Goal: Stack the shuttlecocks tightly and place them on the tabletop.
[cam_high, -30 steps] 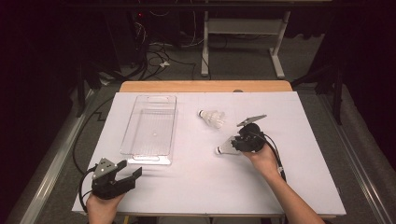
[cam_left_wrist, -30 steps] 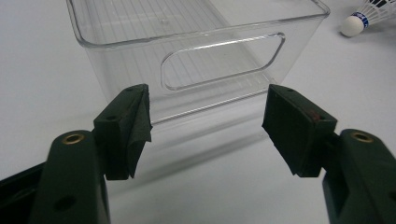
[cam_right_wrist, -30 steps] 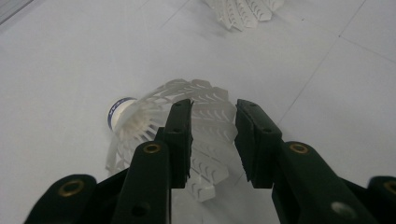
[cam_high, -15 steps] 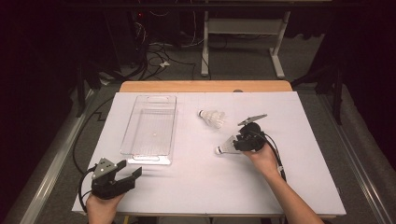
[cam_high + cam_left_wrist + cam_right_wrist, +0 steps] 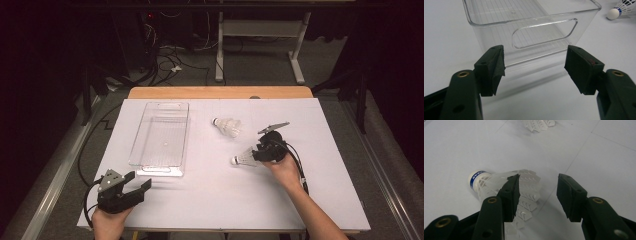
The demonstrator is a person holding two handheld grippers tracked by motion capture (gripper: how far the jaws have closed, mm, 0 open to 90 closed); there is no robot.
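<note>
Shuttlecock (image 5: 499, 183) lies on table (image 5: 200, 200), right gripper (image 5: 537, 192) jaws just opening.

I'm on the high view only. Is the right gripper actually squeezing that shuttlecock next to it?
Observer: No. The right gripper has just been opening its fingers. The shuttlecock has its skirt partly in the gap beside one finger, and the other finger stands clear.
Operator: Any marking on it?
Observer: A blue band with white lettering circles its cork.
Operator: And the left gripper?
Observer: The left gripper is open and aimed at the handle cutout in the clear bin, not touching it.
</note>
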